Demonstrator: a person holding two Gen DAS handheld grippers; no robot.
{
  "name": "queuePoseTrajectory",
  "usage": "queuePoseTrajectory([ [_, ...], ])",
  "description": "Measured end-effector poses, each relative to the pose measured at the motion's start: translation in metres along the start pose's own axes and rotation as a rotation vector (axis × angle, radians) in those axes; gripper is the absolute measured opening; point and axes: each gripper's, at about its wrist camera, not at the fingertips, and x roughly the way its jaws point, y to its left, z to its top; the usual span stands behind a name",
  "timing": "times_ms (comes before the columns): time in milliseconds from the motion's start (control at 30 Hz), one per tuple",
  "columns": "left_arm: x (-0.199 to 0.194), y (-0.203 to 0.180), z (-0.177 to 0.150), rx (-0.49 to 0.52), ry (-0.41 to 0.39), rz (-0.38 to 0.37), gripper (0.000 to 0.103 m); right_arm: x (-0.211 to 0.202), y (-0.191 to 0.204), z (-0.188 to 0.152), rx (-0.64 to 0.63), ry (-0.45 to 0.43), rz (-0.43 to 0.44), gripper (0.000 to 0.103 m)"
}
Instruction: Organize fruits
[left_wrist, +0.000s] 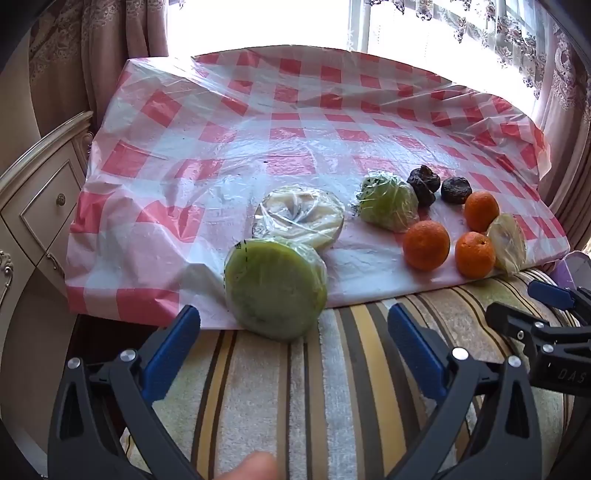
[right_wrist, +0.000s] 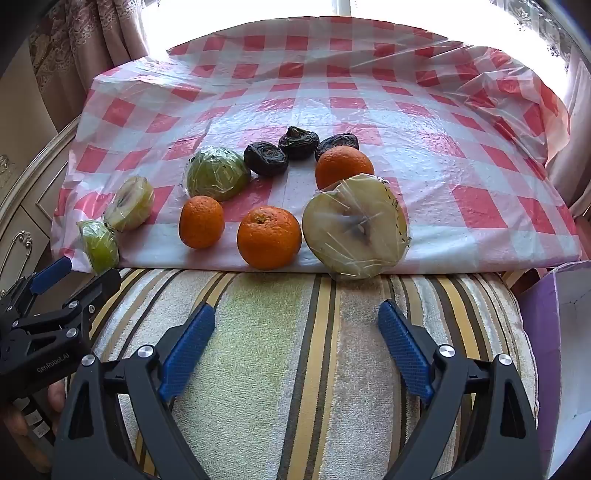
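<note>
Fruit lies along the near edge of a red-and-white checked plastic cloth (right_wrist: 369, 92). Three oranges (right_wrist: 269, 236) (right_wrist: 201, 221) (right_wrist: 343, 166) sit by three dark shrivelled fruits (right_wrist: 265, 158). Several cut halves are wrapped in film: a pale one (right_wrist: 354, 225), a green one (right_wrist: 216, 171), another pale one (left_wrist: 299, 216) and a green one (left_wrist: 275, 288). My left gripper (left_wrist: 293, 325) is open just short of that nearest green half, nothing between its fingers. My right gripper (right_wrist: 297, 308) is open over the striped cushion (right_wrist: 295, 369), in front of the oranges and the pale half.
A cream cabinet with drawers (left_wrist: 44, 206) stands at the left of the cloth. A purple box (right_wrist: 554, 350) stands at the right of the cushion. Curtains and a bright window close off the back. A fingertip (left_wrist: 255, 465) shows below the left gripper.
</note>
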Motion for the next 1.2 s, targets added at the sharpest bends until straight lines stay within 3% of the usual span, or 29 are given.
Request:
queuePoseTrajectory([
  [1200, -0.0022, -0.0046, -0.0003, 0.012, -0.012, 0.011, 0.102, -0.0023, -0.0018, -0.0014, 0.006, -0.027, 0.012, 0.088],
])
